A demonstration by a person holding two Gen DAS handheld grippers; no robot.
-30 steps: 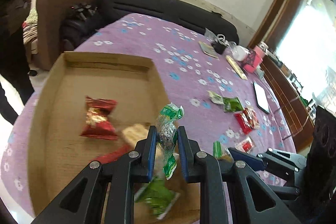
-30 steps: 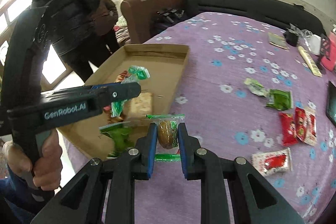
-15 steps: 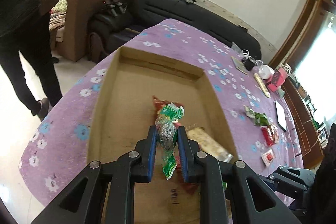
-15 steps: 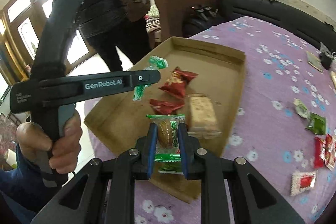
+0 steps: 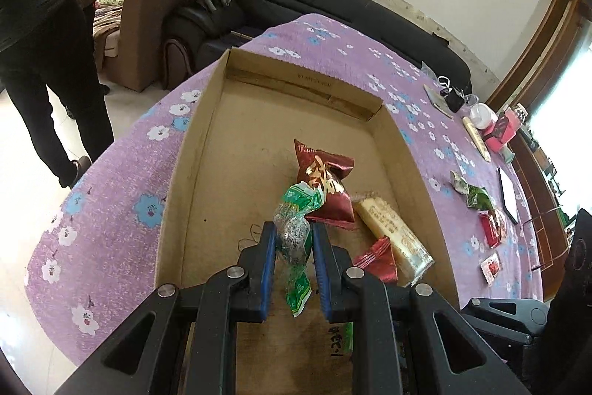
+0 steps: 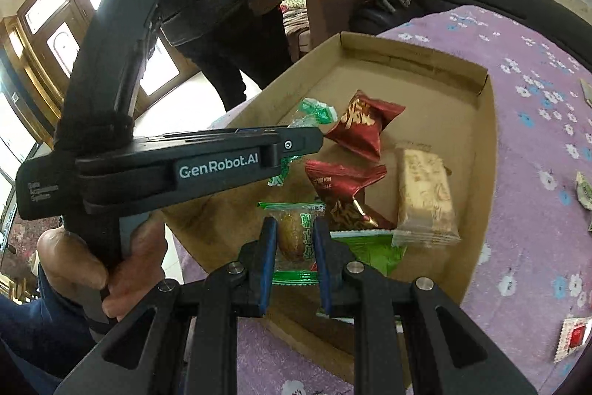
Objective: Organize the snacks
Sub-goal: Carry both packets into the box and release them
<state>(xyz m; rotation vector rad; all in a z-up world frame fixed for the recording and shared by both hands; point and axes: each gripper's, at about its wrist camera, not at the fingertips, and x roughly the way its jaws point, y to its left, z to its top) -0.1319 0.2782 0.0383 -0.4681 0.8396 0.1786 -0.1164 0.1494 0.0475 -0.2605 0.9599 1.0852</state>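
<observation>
Snacks sit in both my grips over the cardboard tray point(image 5: 207, 121): my left gripper point(image 5: 294, 248) has its fingers clamped on a green-wrapped candy point(image 5: 294, 239), and my right gripper point(image 6: 294, 239) pinches a green date packet point(image 6: 292, 232) tight.

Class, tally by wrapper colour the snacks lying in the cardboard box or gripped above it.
Red: 2 (large packet, small packet)
Green: 3 (loose packet; one sweet in left gripper; another sweet in right gripper)
Beige: 1 (bar)
Total: 6
</observation>
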